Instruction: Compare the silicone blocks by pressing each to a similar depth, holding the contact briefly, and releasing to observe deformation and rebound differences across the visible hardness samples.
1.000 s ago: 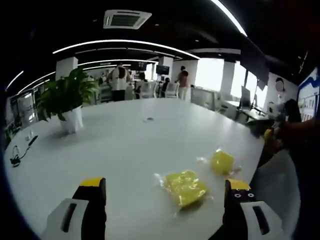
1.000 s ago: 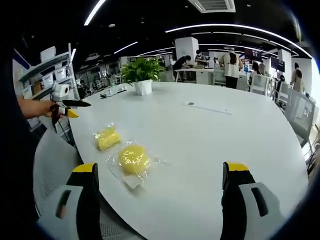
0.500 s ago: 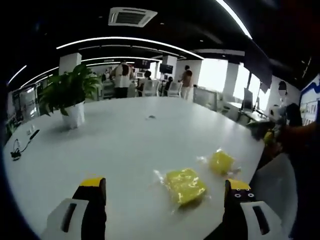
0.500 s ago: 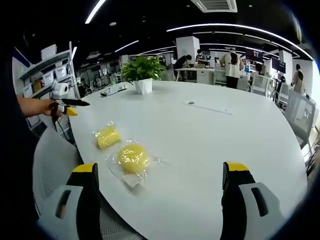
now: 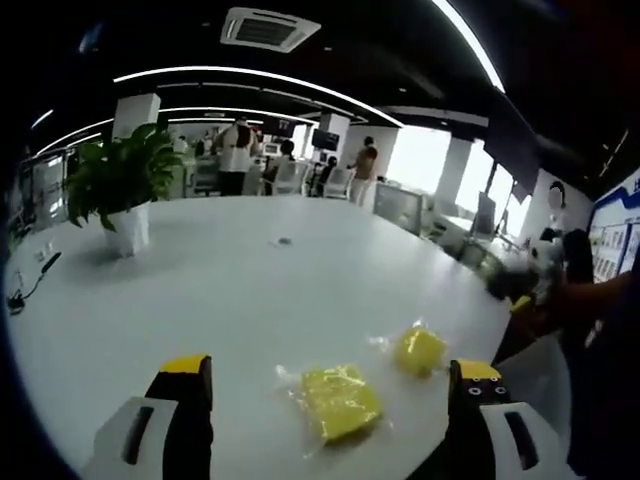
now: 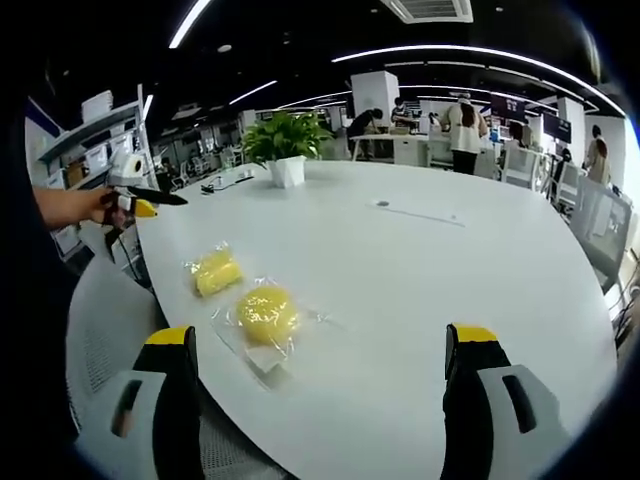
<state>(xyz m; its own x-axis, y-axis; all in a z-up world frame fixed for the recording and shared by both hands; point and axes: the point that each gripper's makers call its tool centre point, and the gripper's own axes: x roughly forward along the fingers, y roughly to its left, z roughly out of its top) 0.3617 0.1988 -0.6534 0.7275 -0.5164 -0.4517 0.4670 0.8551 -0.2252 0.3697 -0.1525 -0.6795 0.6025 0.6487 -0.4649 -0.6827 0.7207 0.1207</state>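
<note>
No lettering can be read anywhere (the wall signs are too blurred).

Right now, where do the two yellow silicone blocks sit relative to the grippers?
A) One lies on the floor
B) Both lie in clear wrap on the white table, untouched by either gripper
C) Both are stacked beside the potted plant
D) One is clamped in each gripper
B: the squarish yellow block and the smaller yellow block lie apart in clear wrap on the white table, while the left gripper and the right gripper stand open, holding nothing.
</note>
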